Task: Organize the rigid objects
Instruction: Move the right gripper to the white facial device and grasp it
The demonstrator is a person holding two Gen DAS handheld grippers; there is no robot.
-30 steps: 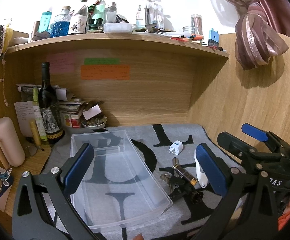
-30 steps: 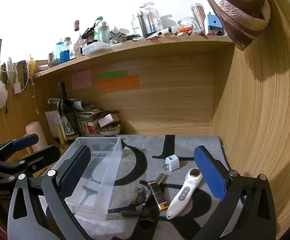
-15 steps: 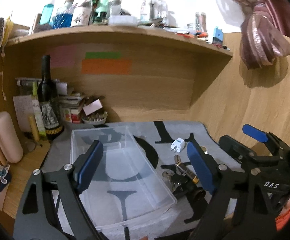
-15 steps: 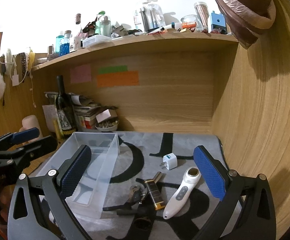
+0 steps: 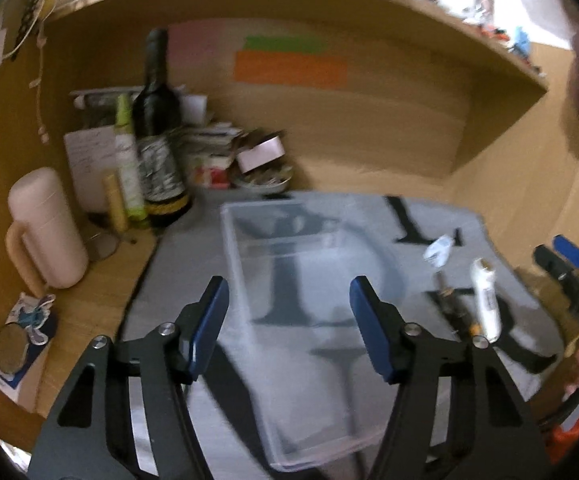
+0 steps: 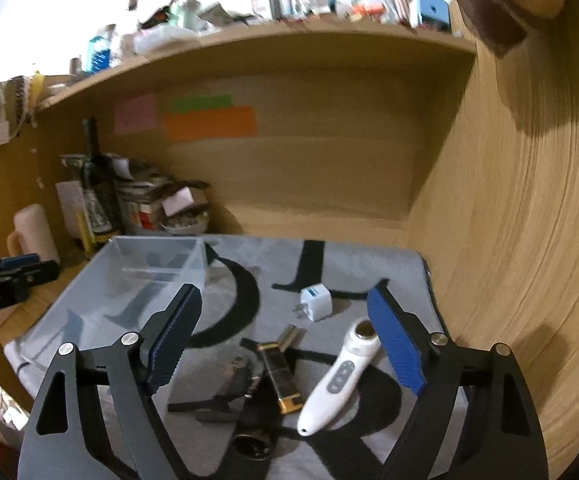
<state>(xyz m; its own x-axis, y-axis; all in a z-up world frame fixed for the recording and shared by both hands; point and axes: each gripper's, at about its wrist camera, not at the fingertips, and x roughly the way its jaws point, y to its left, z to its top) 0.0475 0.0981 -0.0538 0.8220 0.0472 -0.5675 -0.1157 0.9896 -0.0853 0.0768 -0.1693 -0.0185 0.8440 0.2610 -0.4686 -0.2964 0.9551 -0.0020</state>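
Observation:
A clear plastic bin (image 5: pixel 313 280) lies empty on a grey mat with black letters (image 6: pixel 349 256); it also shows in the right wrist view (image 6: pixel 153 264). My left gripper (image 5: pixel 289 328) is open and empty above the bin's near left part. Right of the bin lie a white handheld device (image 6: pixel 341 372), a white plug adapter (image 6: pixel 316 302), a gold and black lighter (image 6: pixel 281 380) and dark metal pieces (image 6: pixel 241 384). My right gripper (image 6: pixel 285 344) is open and empty just above these items. The white device also shows in the left wrist view (image 5: pixel 486 300).
A wine bottle (image 5: pixel 157 136), a pink mug (image 5: pixel 45 232), stacked books and a small bowl (image 5: pixel 265 178) crowd the desk's back left. A wooden wall (image 6: pixel 509 240) closes the right side. A cluttered shelf (image 6: pixel 249 36) hangs overhead.
My left gripper has swung left and tilted down over the bin, and its jaws have narrowed. My right gripper has moved forward and down toward the small items, its jaws a little narrower.

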